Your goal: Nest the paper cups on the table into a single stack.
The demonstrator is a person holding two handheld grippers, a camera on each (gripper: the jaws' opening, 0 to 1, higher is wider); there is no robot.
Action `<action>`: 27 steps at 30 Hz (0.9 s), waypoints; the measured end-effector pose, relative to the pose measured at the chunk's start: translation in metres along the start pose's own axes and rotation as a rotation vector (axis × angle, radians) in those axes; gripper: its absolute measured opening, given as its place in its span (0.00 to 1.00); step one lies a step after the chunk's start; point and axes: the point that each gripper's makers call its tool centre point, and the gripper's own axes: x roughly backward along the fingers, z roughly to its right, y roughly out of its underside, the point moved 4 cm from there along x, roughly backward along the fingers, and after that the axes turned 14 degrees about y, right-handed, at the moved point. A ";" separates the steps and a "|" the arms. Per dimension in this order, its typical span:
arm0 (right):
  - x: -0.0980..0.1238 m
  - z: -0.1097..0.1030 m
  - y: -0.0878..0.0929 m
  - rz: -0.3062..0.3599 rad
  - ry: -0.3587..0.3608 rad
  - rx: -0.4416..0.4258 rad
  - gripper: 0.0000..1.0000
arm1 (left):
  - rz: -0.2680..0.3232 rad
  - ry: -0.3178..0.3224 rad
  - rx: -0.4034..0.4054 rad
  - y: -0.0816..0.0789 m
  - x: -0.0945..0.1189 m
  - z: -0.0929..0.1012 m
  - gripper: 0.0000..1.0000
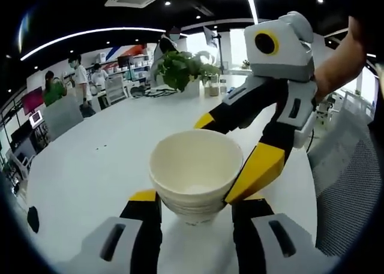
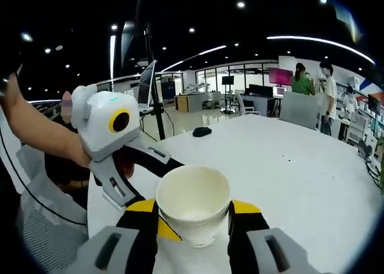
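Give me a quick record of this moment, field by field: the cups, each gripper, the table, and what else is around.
cups: paper cup stack, white, nested, upright, open end up
left gripper: jaws on either side of the stack's base
right gripper: jaws flanking the stack; whether clamped is unclear
table: white table
plant: potted plant at the table's far edge
dark object: small, on the table
people: standing in the background

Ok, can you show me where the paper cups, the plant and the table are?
paper cups (image 1: 195,166): left gripper view, inside wall of the top cup.
plant (image 1: 180,69): left gripper view, its leaves.
table (image 2: 300,166): right gripper view, bare top.
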 end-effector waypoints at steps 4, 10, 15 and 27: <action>-0.008 0.005 0.001 -0.012 0.007 -0.009 0.45 | -0.007 0.000 0.013 0.003 -0.003 -0.010 0.45; -0.021 0.015 0.003 -0.028 0.018 -0.014 0.44 | -0.023 -0.009 0.031 0.012 -0.006 -0.028 0.45; -0.025 0.020 0.007 -0.042 0.035 -0.011 0.44 | -0.030 -0.015 0.047 0.018 -0.011 -0.033 0.44; -0.027 0.023 0.012 -0.046 0.068 -0.026 0.44 | -0.033 -0.029 0.068 0.021 -0.018 -0.036 0.45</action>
